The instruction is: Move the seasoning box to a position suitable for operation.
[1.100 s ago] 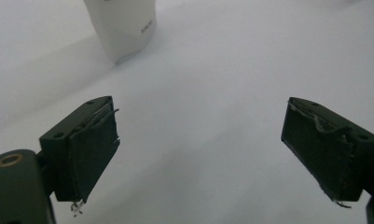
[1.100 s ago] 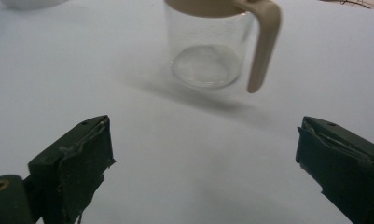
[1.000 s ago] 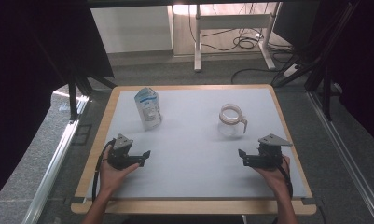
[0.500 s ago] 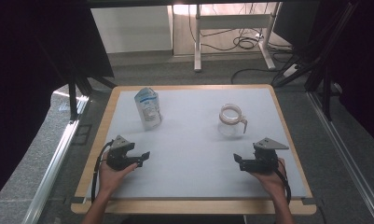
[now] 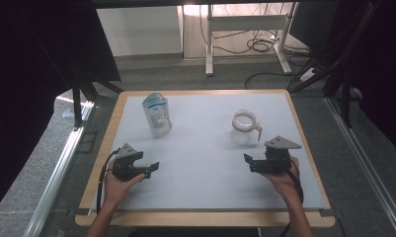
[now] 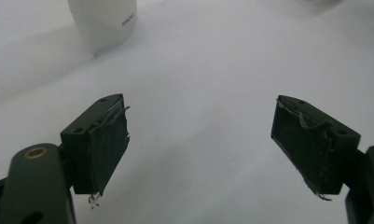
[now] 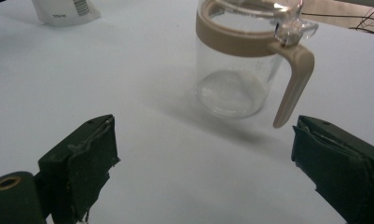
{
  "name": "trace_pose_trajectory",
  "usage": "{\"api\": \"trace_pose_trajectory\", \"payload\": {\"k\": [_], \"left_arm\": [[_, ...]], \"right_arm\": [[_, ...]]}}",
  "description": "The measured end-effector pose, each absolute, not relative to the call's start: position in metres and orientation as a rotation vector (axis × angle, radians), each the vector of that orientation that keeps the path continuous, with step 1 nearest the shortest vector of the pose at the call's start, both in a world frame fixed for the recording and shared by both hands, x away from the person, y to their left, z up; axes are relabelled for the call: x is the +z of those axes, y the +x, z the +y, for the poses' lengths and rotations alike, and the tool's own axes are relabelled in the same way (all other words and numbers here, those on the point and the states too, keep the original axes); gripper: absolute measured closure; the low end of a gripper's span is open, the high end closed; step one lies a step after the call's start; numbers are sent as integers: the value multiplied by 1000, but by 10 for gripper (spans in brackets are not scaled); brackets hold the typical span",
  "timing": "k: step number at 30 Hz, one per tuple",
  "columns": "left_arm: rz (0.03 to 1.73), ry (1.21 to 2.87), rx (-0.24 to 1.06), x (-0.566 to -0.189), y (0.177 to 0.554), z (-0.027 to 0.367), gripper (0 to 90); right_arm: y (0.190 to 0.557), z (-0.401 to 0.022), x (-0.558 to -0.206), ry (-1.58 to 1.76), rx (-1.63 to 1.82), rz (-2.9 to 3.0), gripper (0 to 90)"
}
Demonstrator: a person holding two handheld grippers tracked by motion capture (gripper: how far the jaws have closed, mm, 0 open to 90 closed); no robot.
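- Your right gripper (image 7: 203, 163) sits just short of the glass jug (image 7: 243, 60), jaws wide apart — ready for its handle.
- Your left gripper (image 6: 201, 140), jaws spread, faces the pouch (image 5: 157, 114) beyond — left of the jug.

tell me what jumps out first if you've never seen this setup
Two things stand on the white table top: a white pouch far left and a clear glass jug with a tan collar and handle far right. Nearer the person, the left tongs and right tongs sit open and empty, apart from both.
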State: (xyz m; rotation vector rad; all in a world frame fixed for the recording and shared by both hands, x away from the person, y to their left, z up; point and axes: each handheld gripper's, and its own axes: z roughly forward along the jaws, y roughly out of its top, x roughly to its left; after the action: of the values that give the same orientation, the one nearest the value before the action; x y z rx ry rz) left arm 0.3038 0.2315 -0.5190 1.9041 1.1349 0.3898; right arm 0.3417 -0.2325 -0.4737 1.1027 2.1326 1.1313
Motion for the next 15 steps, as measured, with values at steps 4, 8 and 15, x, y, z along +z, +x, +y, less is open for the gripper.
{"api": "trace_pose_trajectory", "payload": {"k": [4, 8, 15], "left_arm": [[1128, 1897, 375, -519, 305, 232, 188], [1103, 1916, 366, -520, 305, 227, 189], [1077, 1924, 351, -519, 305, 224, 190]], "right_arm": [[352, -232, -467, 1104, 1139, 2128, 71], [366, -232, -459, 1120, 1161, 2122, 53], [394, -221, -444, 1083, 1123, 2144, 39]]}}
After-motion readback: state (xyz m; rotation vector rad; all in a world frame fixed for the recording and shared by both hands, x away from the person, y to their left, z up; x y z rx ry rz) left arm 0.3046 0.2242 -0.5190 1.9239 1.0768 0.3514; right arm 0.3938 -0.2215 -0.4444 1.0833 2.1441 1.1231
